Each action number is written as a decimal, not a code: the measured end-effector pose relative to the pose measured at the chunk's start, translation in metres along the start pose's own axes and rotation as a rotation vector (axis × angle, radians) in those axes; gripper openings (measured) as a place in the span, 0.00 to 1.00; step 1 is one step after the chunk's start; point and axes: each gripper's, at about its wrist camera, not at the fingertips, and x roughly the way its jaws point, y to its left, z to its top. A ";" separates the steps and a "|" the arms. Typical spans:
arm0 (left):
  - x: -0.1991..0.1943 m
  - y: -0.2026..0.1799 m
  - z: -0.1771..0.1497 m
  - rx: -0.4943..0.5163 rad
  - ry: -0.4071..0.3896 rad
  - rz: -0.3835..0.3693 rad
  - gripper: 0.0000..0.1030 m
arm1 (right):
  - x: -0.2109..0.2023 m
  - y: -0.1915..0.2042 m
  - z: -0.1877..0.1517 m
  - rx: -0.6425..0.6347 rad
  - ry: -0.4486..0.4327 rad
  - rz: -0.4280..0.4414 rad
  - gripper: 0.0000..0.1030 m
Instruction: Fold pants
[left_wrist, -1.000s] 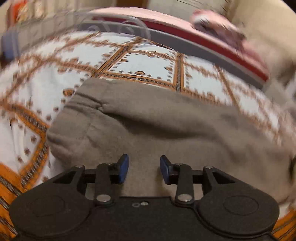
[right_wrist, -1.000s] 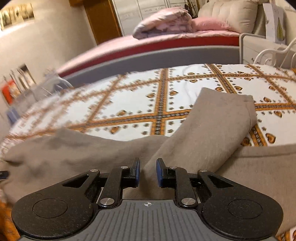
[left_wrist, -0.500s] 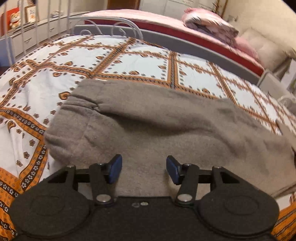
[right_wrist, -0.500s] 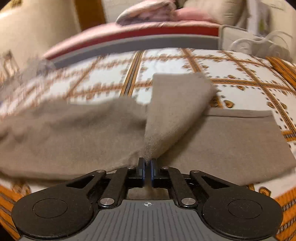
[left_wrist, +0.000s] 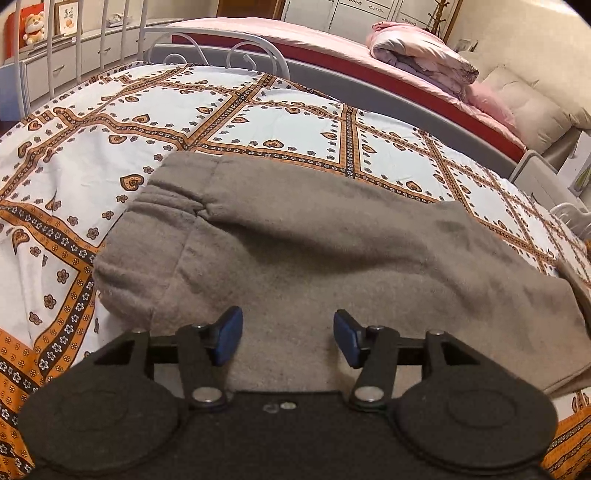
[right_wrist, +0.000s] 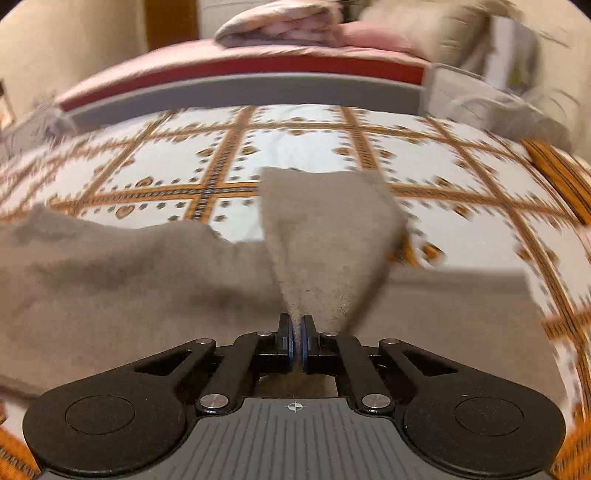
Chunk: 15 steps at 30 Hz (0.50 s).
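Here our right gripper (right_wrist: 296, 338) has its jaws pressed together on a pinch of grey fleece, the cloth rising from between the blue pads in a tented flap. That flap looks to us like the end of one leg of the grey sweatpants (right_wrist: 122, 273), lifted clear of the layer beneath; the right wrist view is blurred, so we cannot tell exactly which edge is caught. Our left gripper (left_wrist: 287, 338) has its jaws spread wide, holding nothing, poised just over the upper part of the sweatpants near the gathered waistband (left_wrist: 162, 195), which lies to the left.

The sweatpants lie lengthwise across the bed, on a white and orange patterned bedspread (left_wrist: 280, 122). Beyond it stand a white metal bedstead (left_wrist: 207, 48) and a second bed with a rolled pink quilt (left_wrist: 421, 51).

We judge the step in hand to be carrying the leg end over toward the waist. The next move calls for sweeping the held end across, keeping it taut and square with the edges, while the left gripper pins or steadies the waist end.
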 end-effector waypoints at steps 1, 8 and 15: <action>0.000 0.001 0.000 -0.006 -0.001 -0.005 0.45 | -0.013 -0.007 -0.011 0.022 -0.008 -0.011 0.04; -0.001 0.005 0.000 -0.019 -0.003 -0.023 0.45 | -0.051 -0.033 -0.043 0.127 -0.015 0.006 0.34; 0.000 0.001 0.000 -0.001 0.000 -0.004 0.45 | -0.038 0.028 -0.017 -0.299 -0.154 -0.055 0.51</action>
